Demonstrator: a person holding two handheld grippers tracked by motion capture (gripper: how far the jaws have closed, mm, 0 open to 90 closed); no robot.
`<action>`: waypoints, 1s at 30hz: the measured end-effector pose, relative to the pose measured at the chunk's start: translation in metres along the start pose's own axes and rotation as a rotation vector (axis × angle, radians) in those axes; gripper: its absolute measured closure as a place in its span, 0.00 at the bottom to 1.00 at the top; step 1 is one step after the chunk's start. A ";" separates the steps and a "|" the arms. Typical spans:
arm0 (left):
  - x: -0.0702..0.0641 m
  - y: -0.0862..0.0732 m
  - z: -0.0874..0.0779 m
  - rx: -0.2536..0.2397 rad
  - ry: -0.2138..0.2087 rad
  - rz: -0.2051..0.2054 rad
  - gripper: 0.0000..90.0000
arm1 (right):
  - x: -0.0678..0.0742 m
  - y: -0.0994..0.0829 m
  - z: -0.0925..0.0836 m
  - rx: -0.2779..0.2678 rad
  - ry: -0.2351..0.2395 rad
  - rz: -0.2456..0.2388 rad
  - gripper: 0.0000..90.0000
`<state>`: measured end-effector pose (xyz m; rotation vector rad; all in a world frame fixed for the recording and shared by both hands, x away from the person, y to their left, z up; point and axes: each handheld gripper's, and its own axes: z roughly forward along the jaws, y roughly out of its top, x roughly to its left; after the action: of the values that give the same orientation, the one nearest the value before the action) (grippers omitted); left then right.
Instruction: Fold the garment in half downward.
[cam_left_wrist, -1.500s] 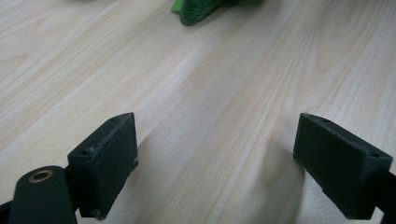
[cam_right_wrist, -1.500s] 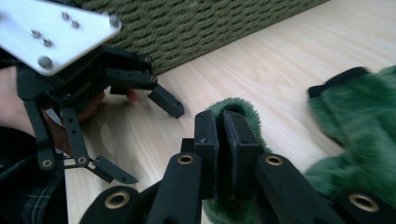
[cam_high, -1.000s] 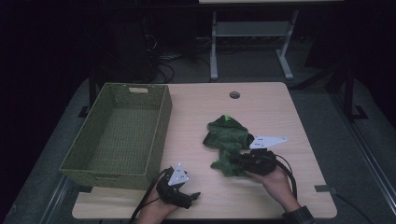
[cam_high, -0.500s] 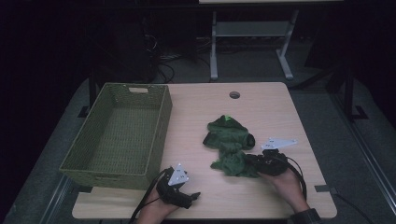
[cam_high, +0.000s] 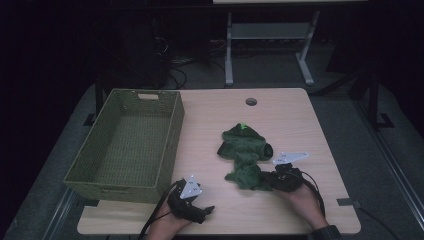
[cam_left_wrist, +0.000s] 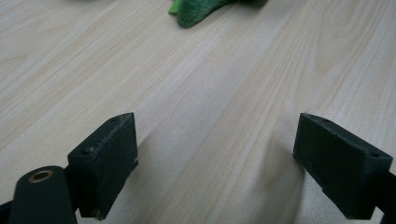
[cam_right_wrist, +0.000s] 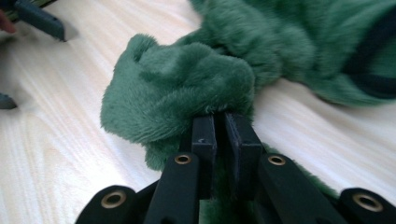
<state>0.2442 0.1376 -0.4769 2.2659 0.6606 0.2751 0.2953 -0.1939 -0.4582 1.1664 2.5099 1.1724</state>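
While the right gripper (cam_high: 266, 179) lies low near the desk's (cam_high: 300, 115) front right edge, jaws pinched on the green plush cloth's (cam_right_wrist: 187, 88) near fold (just closing), the left gripper (cam_high: 206, 210) rests open-jawed at the front edge, by the basket (cam_high: 170, 145).

tool (cam_left_wrist: 215, 154): its two black jaws stand wide apart, nothing between them
tabletop (cam_left_wrist: 196, 93): pale wood grain, running under and between the jaws
green plush fabric (cam_left_wrist: 196, 11): a furry tip lying on the wood at the top edge, well apart from the jaws
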 end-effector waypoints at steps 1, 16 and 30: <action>0.000 0.000 0.000 0.000 0.000 0.000 0.14 | 0.000 0.000 0.000 0.000 0.000 0.000 0.92; 0.000 0.000 0.000 0.000 0.000 0.000 0.14 | -0.020 -0.007 -0.037 -0.094 -0.029 0.054 0.87; 0.000 0.000 0.000 0.000 -0.001 0.001 0.14 | -0.038 -0.052 -0.071 -0.080 -0.002 0.080 0.58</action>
<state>0.2444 0.1377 -0.4769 2.2666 0.6592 0.2736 0.2611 -0.2834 -0.4529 1.2576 2.4114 1.2780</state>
